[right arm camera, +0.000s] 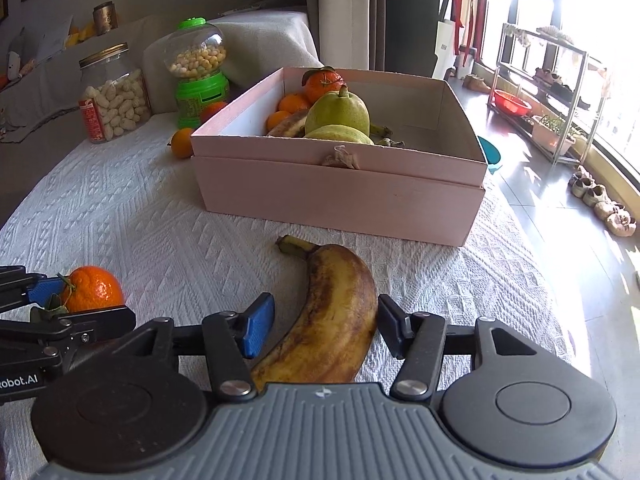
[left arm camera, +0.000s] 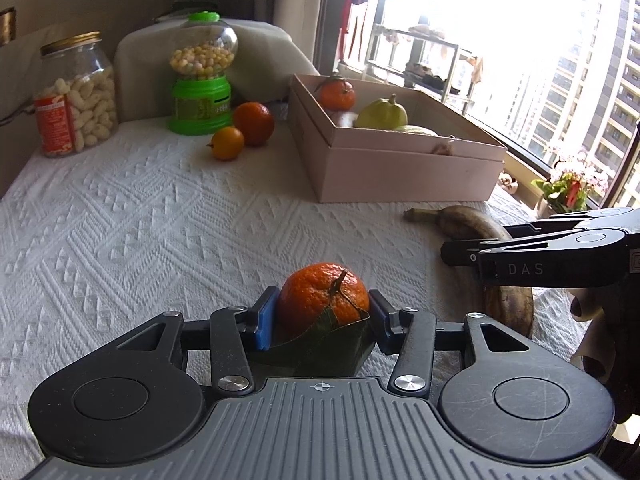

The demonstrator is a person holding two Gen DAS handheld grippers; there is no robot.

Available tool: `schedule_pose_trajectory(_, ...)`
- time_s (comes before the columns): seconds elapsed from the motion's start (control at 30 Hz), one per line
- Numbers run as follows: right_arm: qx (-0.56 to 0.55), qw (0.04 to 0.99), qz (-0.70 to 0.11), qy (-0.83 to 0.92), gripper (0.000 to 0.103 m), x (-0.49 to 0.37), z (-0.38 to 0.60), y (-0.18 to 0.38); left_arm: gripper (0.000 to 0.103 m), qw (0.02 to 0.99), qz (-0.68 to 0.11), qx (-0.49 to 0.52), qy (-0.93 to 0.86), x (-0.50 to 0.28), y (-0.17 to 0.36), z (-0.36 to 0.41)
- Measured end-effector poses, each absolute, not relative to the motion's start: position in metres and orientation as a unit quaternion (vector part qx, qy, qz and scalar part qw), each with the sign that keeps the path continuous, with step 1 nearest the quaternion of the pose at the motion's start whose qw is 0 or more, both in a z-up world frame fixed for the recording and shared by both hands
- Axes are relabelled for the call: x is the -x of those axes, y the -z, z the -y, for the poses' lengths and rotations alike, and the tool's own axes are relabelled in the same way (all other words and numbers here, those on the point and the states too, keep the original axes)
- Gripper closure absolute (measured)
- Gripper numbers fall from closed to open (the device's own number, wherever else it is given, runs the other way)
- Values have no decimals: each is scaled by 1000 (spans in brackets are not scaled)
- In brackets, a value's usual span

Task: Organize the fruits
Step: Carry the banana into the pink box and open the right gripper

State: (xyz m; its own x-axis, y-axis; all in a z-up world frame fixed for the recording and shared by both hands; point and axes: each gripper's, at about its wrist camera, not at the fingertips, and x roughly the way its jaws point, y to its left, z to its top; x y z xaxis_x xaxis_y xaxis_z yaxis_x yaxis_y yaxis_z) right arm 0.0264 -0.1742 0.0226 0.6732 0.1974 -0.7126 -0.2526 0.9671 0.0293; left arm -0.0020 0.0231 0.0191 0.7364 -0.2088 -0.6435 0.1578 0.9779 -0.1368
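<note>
1. Standing at the far left of the white textured tablecloth point(left arm camera: 120, 208), a glass jar point(left arm camera: 78, 94) with a gold lid holds pale puffed snacks.
2. Next comes a green candy dispenser point(left arm camera: 202, 76) with a clear globe; 2 oranges point(left arm camera: 244, 128) sit just beside its base.
3. The left gripper point(left arm camera: 323, 316) is pinching a leafy mandarin point(left arm camera: 323, 300) low over the cloth, both blue pads against the fruit's sides and a green leaf below it.
4. The pink box point(right arm camera: 340, 192) stands behind, open-topped, holding mandarins, 2 green pears point(right arm camera: 338, 112) and another banana.
5. The right gripper point(right arm camera: 324, 324) straddles a brown-spotted banana point(right arm camera: 332, 316) that lies on the cloth near the box's front wall. Its jaws are spread: the left pad stands clear of the peel, while the right pad is at the peel's edge, and I cannot tell whether it touches.
6. A window point(left arm camera: 520, 40) lies to the right.
</note>
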Motion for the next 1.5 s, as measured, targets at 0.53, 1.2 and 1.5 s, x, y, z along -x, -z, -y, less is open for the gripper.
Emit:
schedule_pose_trajectory(0.53, -25, 952, -261, -157, 68, 11, 217, -93, 52, 955, -247, 91, 138, 6, -84, -28)
schedule_pose_trajectory(1.2, 161, 943, -258, -136, 68, -116, 220, -158, 52, 948, -258, 92, 162, -46, -84, -25)
schedule_pose_trajectory(1.5, 177, 898, -372, -154, 68, -180, 200, -110, 52, 940, -284, 118, 148, -80, -63, -46)
